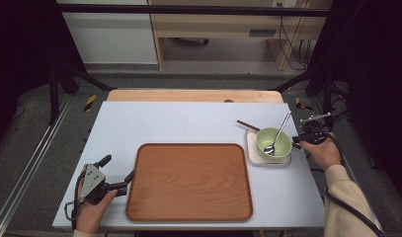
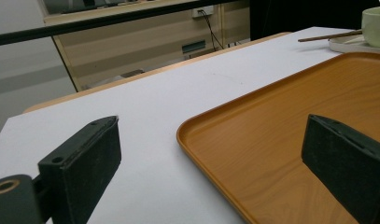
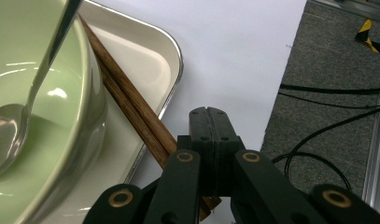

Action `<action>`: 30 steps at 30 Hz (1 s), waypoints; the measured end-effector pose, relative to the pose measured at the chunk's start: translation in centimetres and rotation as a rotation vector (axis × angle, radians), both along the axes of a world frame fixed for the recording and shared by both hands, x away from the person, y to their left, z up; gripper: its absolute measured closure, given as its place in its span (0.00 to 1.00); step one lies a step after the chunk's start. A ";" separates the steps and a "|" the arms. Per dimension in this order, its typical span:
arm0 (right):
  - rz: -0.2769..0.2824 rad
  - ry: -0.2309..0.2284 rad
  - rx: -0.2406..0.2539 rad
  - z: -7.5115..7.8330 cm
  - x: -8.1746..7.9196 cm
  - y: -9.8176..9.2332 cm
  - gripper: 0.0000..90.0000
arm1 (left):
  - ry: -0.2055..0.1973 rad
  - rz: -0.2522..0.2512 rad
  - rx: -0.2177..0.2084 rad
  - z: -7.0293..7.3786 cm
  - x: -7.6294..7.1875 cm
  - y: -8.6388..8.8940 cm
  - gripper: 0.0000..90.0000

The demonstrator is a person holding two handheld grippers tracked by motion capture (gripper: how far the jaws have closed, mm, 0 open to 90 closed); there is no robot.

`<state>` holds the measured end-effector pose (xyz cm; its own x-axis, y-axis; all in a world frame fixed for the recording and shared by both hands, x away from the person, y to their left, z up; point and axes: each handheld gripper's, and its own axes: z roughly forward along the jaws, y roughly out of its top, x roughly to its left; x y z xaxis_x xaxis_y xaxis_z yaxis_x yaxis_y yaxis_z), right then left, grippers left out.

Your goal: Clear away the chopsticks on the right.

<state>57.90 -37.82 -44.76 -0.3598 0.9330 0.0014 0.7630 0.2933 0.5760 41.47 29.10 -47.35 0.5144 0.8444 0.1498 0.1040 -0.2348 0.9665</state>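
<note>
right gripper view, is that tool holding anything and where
Nothing: the right tool is shut on itself, beside the chopsticks' near end. The left tool is open and empty.

Chopsticks (image 3: 131,116): dark brown wooden pair, side by side, lying slanted across the white dish, behind the green bowl.
Dish (image 1: 253,148): white, shallow, on desk right of tray.
</note>
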 end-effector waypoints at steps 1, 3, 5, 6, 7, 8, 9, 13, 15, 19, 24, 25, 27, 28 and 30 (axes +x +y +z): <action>0.003 0.000 -0.007 0.0 0.0 0.0 1.00 | 0.001 -0.001 0.000 0.0 0.0 0.0 0.05; 0.005 -0.003 -0.009 0.0 -0.1 -0.1 1.00 | 0.000 0.001 0.001 0.0 0.0 0.0 0.05; -0.013 -0.002 -0.009 0.0 -0.1 -0.2 1.00 | 0.000 0.001 0.000 0.0 0.0 0.0 0.05; -0.009 -0.001 -0.016 0.0 -0.1 -0.3 1.00 | 0.000 0.001 0.002 0.0 0.0 0.0 0.05; -0.007 0.002 -0.015 0.0 -0.2 -0.3 1.00 | 0.000 0.001 0.002 0.0 0.0 0.0 0.05; 0.000 0.003 -0.011 0.0 -0.2 -0.3 1.00 | -0.002 0.002 0.001 0.0 0.0 0.0 0.05; 0.002 0.001 -0.011 0.0 -0.3 -0.3 1.00 | -0.001 0.002 0.000 0.0 0.0 0.0 0.05; 0.001 0.003 -0.004 -0.1 -0.5 -0.2 1.00 | 0.000 -0.001 -0.001 -0.1 0.1 0.0 0.05; 0.007 0.008 -0.003 -0.1 -0.6 -0.3 1.00 | 0.001 -0.002 -0.004 0.0 0.1 0.0 0.05; -0.005 -0.012 0.010 -0.1 -0.8 -0.3 1.00 | 0.004 -0.001 -0.010 -0.1 0.1 0.1 0.05; -0.027 -0.045 0.013 0.1 -1.2 -0.4 0.99 | 0.006 -0.001 -0.032 0.0 0.1 0.4 0.04; -0.031 -0.053 0.010 0.1 -1.4 -0.5 0.99 | 0.006 -0.001 -0.038 0.0 0.2 0.4 0.04; -0.037 -0.062 0.015 0.4 -1.7 -0.4 0.99 | 0.006 -0.003 -0.051 0.0 0.2 0.5 0.04; -0.036 -0.068 0.014 0.4 -1.8 -0.4 0.99 | 0.005 -0.005 -0.055 0.0 0.2 0.6 0.04; -0.028 -0.078 0.016 0.8 -2.0 -0.4 0.98 | -0.001 -0.009 -0.068 0.2 0.1 0.7 0.04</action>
